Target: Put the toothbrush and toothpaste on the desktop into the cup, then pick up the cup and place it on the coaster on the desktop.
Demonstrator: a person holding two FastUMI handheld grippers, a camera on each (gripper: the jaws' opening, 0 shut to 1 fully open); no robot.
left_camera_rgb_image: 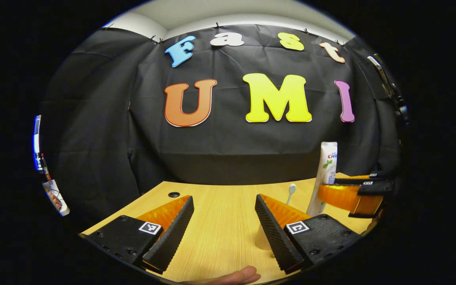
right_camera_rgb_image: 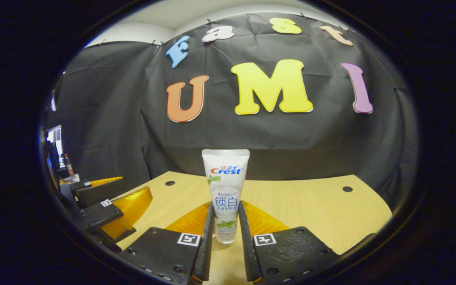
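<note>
Right gripper (right_camera_rgb_image: 226,233) clamps white plastic toothpaste tube (right_camera_rgb_image: 225,186) upright above the light wooden desktop (right_camera_rgb_image: 311,206).
Left gripper (left_camera_rgb_image: 224,221) jaws spread wide, holding nothing; white toothbrush head (left_camera_rgb_image: 291,190) visible behind its right finger.

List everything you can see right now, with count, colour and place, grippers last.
Toothpaste tube: one, white, upright between the right gripper's fingers.
Toothbrush: one, white; its head shows behind the left gripper's right finger.
Desk: one, light wood, with small dark holes.
Finger: one, at the bottom edge of the left gripper view.
Left gripper: one, black and orange, open over the bare desk.
Right gripper: one, black and orange, closed on the toothpaste tube.
</note>
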